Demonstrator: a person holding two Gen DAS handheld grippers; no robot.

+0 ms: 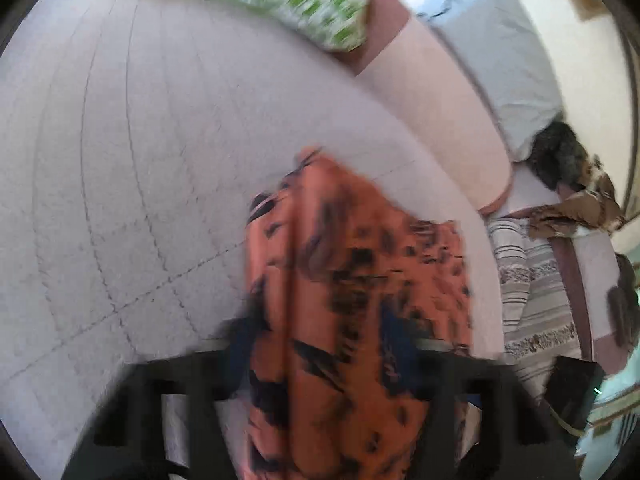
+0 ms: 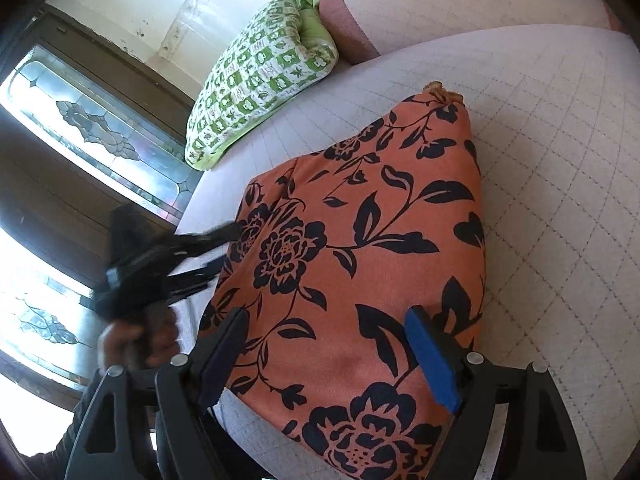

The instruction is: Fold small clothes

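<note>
An orange garment with black flowers (image 2: 360,220) lies spread on the white quilted bed (image 2: 560,160). My right gripper (image 2: 328,340) hovers open over its near part, one blue pad on each side, neither pressing the cloth. My left gripper (image 2: 224,246), blurred and held by a hand (image 2: 136,340), is at the garment's left edge. In the left wrist view the orange garment (image 1: 352,260) runs bunched between the fingers of the left gripper (image 1: 320,356), which is shut on it, and drapes forward over the bed (image 1: 120,160). That view is blurred.
A green-and-white checked pillow (image 2: 260,76) lies at the bed's far side, next to a pink bolster (image 1: 440,120) and a pale blue pillow (image 1: 500,60). A striped cloth (image 1: 532,300) and a brown patterned cloth (image 1: 576,208) lie to the right. A leaded-glass window (image 2: 100,136) stands beside the bed.
</note>
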